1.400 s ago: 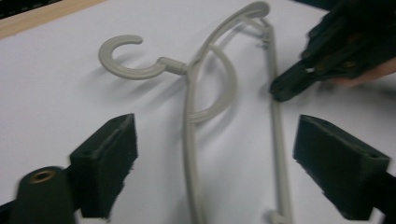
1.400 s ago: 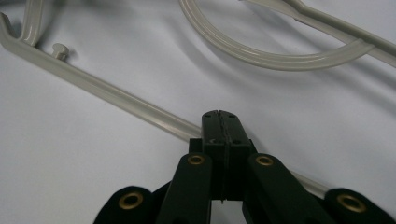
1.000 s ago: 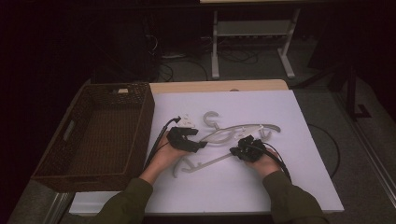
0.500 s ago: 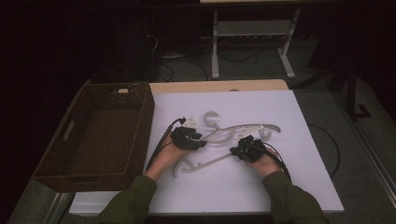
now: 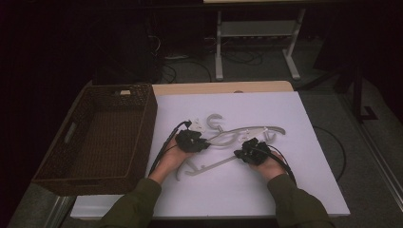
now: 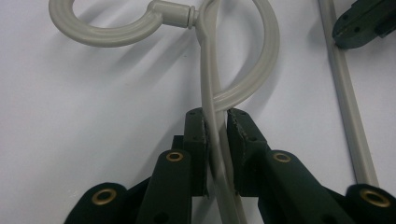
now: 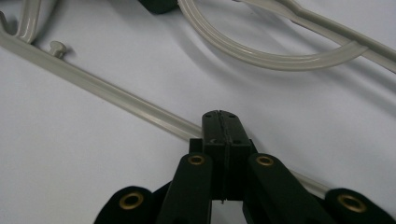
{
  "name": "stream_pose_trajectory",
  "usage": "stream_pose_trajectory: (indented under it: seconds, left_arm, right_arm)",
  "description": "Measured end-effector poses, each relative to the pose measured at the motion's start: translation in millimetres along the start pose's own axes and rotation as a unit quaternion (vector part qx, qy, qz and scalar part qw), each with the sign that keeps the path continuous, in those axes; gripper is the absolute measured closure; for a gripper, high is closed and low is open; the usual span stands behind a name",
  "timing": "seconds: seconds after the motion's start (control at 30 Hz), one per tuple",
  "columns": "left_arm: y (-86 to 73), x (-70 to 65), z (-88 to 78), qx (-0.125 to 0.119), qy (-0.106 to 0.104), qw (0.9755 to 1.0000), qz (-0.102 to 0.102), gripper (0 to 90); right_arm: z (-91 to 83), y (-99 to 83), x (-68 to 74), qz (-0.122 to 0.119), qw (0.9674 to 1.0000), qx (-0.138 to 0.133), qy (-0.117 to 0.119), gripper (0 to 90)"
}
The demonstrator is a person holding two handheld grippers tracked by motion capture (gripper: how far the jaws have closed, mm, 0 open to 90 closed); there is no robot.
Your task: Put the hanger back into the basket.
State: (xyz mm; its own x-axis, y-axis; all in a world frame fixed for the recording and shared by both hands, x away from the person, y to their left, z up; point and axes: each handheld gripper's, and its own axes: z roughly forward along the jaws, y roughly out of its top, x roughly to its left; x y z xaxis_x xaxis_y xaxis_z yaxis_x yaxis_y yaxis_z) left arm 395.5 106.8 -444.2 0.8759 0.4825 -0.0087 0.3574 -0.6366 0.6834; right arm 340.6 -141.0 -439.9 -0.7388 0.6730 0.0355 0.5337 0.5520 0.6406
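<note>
Since 1 second ago the left gripper (image 5: 192,141) has slid slightly toward the right along the hangers, while the right gripper (image 5: 251,152) has hardly shifted and the hangers lie much as they did.

The hangers (image 5: 247,133) are pale grey plastic, tangled together on the white table (image 5: 309,180) between and just beyond the 2 hands. One has a curved hook (image 6: 116,32) joined to its shoulder by a short neck; a second hook (image 6: 261,70) loops across it, and a straight bar (image 6: 348,116) runs alongside (its far end lies beside the other gripper's black tip).

In the left gripper view the jaws are clamped on a thin strip of hanger (image 6: 212,121) that runs up between the pads. In the right gripper view the jaws are pressed flat together with nothing seen between them, resting over another hanger's bar (image 7: 116,98).

A brown wicker basket (image 5: 142,128) stands at the table's left edge; I see nothing in it apart from a small pale tag at its far rim.
</note>
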Motion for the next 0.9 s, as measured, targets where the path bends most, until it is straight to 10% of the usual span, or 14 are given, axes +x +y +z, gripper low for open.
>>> stream_pose_trajectory:
  seconds: [0.4, 0.7, 0.9]
  left_arm:
    - [3.0, -1.4, -5.2, -0.007, 0.027, 0.9994, -0.023, 82.2]
    - [7.5, -0.8, -17.0, -0.017, 0.019, 0.9988, -0.043, 82.2]
    - [9.9, 1.1, -32.8, -0.018, 0.031, 0.9972, -0.066, 82.3]
  right_arm:
    - [-9.6, 3.3, 4.8, -0.007, 0.9998, -0.015, 0.005, 87.5]
    - [-44.9, -0.1, 0.7, 0.035, 0.9950, -0.089, 0.030, 40.5]
    - [-63.2, -10.9, -1.5, 0.036, 0.9912, -0.121, 0.039, 29.2]
